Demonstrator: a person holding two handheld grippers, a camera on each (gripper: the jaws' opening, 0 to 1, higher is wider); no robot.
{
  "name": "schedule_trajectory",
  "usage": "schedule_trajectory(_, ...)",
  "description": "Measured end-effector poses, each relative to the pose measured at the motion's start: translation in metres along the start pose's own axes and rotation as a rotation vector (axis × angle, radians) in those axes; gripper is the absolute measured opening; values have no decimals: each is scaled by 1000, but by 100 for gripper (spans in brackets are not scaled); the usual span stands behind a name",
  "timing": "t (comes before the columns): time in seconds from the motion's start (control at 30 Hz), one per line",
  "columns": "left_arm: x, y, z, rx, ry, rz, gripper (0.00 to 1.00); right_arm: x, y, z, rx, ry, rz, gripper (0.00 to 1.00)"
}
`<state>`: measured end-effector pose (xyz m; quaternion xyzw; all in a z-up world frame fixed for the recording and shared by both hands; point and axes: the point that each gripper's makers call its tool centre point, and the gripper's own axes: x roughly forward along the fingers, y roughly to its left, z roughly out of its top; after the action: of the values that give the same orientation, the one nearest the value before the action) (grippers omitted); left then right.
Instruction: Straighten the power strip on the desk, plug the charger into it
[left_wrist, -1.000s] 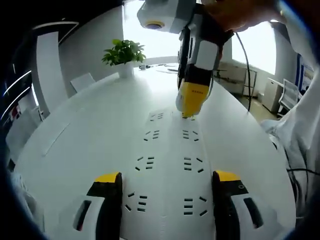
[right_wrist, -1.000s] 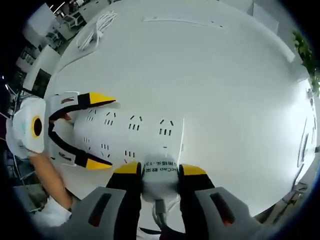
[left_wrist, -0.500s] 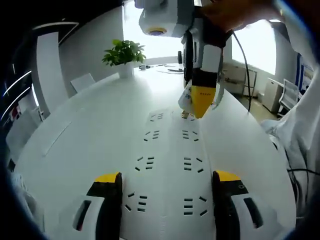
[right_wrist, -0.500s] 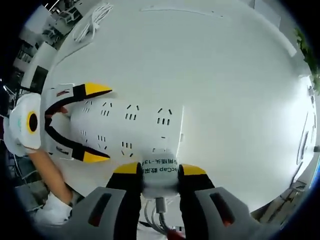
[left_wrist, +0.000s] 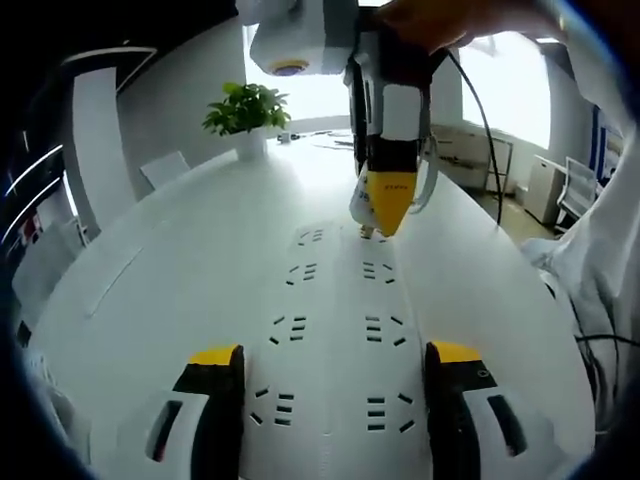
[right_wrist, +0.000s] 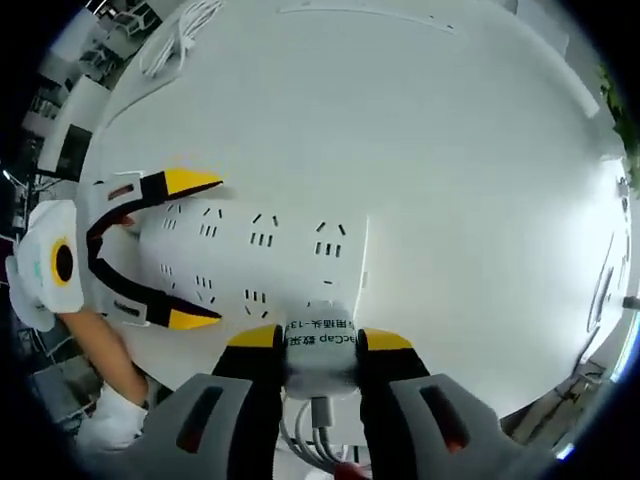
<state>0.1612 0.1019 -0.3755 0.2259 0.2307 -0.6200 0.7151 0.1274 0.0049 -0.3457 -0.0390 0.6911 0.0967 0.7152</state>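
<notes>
— Why are we keeping the left gripper spread so wide over the power strip?

— We're bracketing the near end of the strip, one jaw along each long edge, so it is lying straight on the desk and cannot swing. From the right gripper view the jaws look close against the sides, though we cannot tell if they are actually pressing.

— And the right gripper?

— We're holding the white charger pinched between its jaws, cable trailing back toward us, hovering it at the far end of the strip just over the last row of sockets.

— Is it seated yet?

— We're judging not; the prongs seem to be lining up above the slots.
</notes>
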Motion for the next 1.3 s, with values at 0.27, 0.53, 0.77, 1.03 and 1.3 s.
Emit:
schedule_trajectory(0.27, -9, -10, 48, 34, -226, -60, 79, 0, 0, -2, 11, 9, 14, 28)
schedule_trajectory(0.53, 10, -25, 77, 140, -322, -36, 81, 0, 1, -2, 2, 20, 10, 28)
schedule_trajectory(0.77, 21, -31, 98, 203, -394, 22, 82, 0, 1, -2, -6, 22, 10, 28)
schedule_trajectory(1.03, 35, -33, 116, 245, -439, 51, 74, -1, 1, -2, -7, 26, 16, 28)
schedule_trajectory(1.3, 43, -36, 117, 305, -457, 107, 62, -1, 0, -2, -2, 30, 22, 28)
